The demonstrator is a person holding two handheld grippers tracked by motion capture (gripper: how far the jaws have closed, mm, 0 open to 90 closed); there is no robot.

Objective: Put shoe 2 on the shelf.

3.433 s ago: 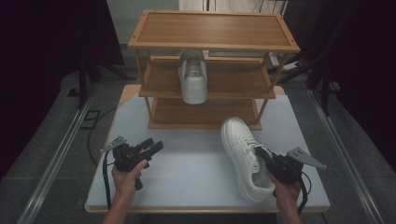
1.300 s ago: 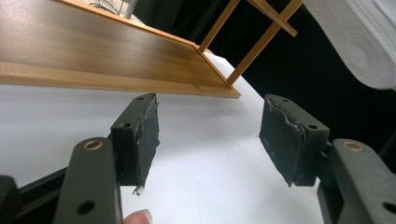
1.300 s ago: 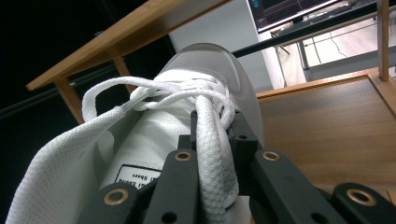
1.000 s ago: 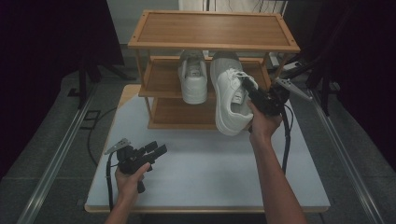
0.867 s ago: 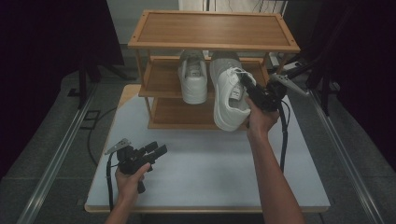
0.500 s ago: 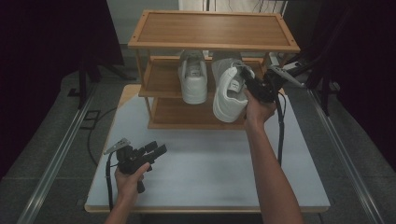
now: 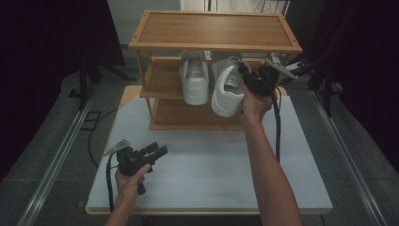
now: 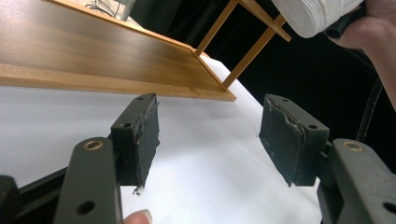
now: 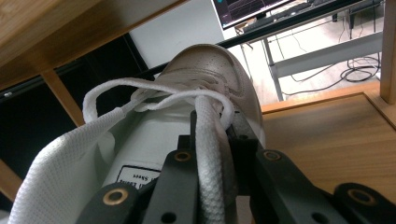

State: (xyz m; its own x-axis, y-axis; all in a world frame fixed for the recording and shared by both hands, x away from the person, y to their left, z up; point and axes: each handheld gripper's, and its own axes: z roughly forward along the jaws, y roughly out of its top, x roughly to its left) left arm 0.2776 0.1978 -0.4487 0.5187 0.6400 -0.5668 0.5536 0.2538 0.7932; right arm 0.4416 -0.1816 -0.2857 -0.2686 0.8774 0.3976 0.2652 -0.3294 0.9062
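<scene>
White sneaker (image 7: 227,87), its toe hidden under the wooden rack's (image 7: 214,30) top board, sits partly on the middle shelf beside a second sneaker (image 7: 194,81). Right gripper (image 7: 254,82), arm outstretched, has its jaws pinched on the shoe's tongue and lace. Left gripper (image 7: 155,151) hovers low over the table (image 7: 207,174), jaws spread.

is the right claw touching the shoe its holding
Touching. In the right gripper view the right claw has its jaws shut on the shoe, pinching the white tongue between them.
</scene>
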